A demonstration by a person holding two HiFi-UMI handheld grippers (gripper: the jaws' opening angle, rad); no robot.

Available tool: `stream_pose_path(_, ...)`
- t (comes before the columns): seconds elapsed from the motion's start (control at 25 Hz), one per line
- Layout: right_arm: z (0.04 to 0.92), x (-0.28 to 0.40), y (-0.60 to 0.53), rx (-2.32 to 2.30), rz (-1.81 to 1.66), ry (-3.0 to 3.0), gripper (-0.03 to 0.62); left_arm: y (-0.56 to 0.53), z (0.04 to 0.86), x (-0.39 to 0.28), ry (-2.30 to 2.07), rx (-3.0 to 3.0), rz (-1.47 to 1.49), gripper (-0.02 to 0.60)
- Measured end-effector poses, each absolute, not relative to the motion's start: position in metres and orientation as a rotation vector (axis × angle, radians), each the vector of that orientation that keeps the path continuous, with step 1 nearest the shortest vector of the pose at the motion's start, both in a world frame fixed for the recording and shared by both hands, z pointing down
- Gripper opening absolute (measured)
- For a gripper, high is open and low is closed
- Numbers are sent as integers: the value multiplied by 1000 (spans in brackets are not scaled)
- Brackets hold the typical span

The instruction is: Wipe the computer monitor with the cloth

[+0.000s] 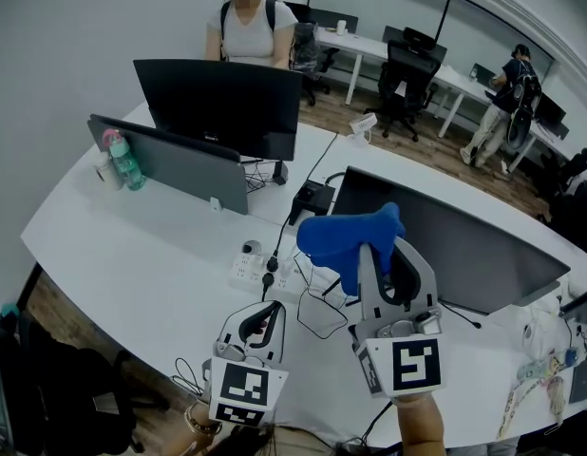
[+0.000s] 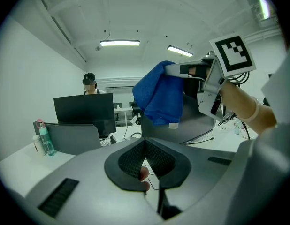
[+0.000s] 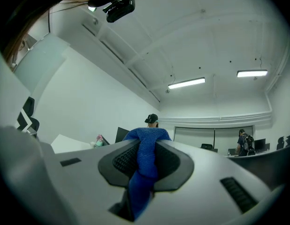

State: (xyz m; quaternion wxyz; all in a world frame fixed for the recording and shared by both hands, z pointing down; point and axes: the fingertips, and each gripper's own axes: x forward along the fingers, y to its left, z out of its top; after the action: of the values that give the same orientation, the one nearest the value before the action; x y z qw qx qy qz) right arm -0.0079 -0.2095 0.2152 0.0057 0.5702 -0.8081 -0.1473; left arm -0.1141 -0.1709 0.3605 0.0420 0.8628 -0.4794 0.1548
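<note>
Both right gripper [image 3: 144,168] jaws pinch the cloth [image 3: 145,163].

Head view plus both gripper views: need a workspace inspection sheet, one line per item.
Surface: white desk, curved.
Job's things: blue cloth held up by the near monitor; cannot tell whether they touch.
Clutter: bottle, power strip, second monitor, small items at the right edge.
Grippers: right gripper shut on the cloth; left gripper shut, nothing between its jaws.
Cables: black cables looped on the desk near the power strip.
Surroundings: seated person behind the second monitor, standing person by the far desks, office chair.
</note>
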Motion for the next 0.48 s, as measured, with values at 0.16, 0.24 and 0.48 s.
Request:
stream_pose_path(0.16, 209, -8, -216, 1799, -496, -2520, 72, -172, 361, -114, -1460, 2643, 470, 9)
stream_pose_path(0.24, 207, -9, -220, 1803, -499, -2517, 72, -174, 362, -115, -1460, 2640, 473, 9)
stream_pose_path(0.48, 201, -11, -227, 1814, -517, -2515, 72, -177, 364, -117, -1454, 2635, 474, 9)
